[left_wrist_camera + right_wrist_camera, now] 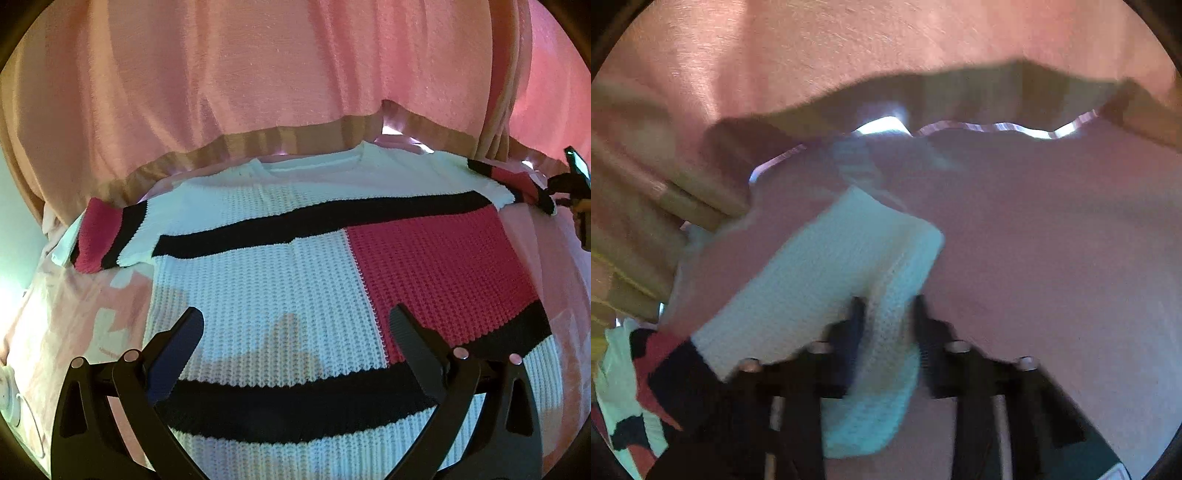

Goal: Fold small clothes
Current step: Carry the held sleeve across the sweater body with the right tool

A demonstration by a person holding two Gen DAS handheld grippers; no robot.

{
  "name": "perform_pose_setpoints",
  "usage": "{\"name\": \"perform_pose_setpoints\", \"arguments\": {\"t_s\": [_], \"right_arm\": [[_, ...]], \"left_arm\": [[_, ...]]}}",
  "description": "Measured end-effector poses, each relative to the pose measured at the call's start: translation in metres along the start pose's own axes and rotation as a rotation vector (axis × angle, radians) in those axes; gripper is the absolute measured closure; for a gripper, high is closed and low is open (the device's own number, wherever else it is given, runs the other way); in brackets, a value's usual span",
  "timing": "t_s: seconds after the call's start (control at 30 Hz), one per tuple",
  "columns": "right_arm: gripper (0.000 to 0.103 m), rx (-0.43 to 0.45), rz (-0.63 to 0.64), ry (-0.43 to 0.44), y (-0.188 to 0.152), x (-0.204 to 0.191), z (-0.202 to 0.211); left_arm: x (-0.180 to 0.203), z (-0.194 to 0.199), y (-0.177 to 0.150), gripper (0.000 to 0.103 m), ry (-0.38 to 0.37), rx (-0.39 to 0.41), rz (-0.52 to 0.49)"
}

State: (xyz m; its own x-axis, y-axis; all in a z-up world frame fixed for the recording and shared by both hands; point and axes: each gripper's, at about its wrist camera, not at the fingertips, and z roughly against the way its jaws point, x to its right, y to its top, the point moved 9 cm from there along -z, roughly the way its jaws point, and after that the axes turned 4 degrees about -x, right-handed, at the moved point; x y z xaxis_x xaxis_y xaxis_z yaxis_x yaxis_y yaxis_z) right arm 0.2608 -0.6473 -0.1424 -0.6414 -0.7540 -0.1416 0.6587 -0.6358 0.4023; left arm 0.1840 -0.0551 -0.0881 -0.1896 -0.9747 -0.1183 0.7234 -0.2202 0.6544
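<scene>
One knit sweater (295, 258), white with black bands and a red block, lies spread flat on a pink cloth surface (92, 314), neckline toward a pink curtain (258, 74). Above its hem, the left gripper (295, 332) hovers with jaws spread wide. At the sleeve end, the right gripper (886, 317) pinches a bunched white fold of the sweater (831, 277); that view is blurred.

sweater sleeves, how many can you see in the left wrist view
2. One sleeve lies flat at the far left of the sweater, red with a black band. The other sleeve is at the far right, by the right gripper.
</scene>
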Motion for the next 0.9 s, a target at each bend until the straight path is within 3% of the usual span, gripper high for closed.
{"name": "perform_pose_setpoints", "arguments": {"t_s": [0.13, 0.23, 0.3, 0.4, 0.53, 0.73, 0.9], "right_arm": [[0.091, 0.198, -0.078, 0.07, 0.056, 0.002, 0.058], [0.091, 0.306, -0.18, 0.035, 0.099, 0.034, 0.086], [0.091, 0.277, -0.188, -0.025, 0.109, 0.047, 0.073], [0.091, 0.11, -0.174, -0.094, 0.091, 0.057, 0.011], [0.09, 0.082, -0.213, -0.11, 0.063, 0.067, -0.025], [0.09, 0.155, -0.288, 0.001, 0.067, 0.075, 0.008], [0.09, 0.272, -0.174, 0.126, 0.078, 0.018, 0.092]], "left_arm": [[0.001, -0.008, -0.005, 0.005, 0.0, -0.013, -0.008], [0.003, -0.01, -0.008, 0.005, -0.017, -0.019, -0.001], [0.005, -0.011, -0.008, 0.005, -0.021, -0.014, -0.01], [0.012, -0.013, -0.011, 0.005, -0.025, -0.008, -0.038], [0.02, -0.013, -0.014, 0.005, -0.024, -0.003, -0.074], [0.02, -0.011, -0.011, 0.005, -0.026, 0.001, -0.07], [0.013, -0.005, -0.006, 0.005, -0.008, 0.003, -0.041]]}}
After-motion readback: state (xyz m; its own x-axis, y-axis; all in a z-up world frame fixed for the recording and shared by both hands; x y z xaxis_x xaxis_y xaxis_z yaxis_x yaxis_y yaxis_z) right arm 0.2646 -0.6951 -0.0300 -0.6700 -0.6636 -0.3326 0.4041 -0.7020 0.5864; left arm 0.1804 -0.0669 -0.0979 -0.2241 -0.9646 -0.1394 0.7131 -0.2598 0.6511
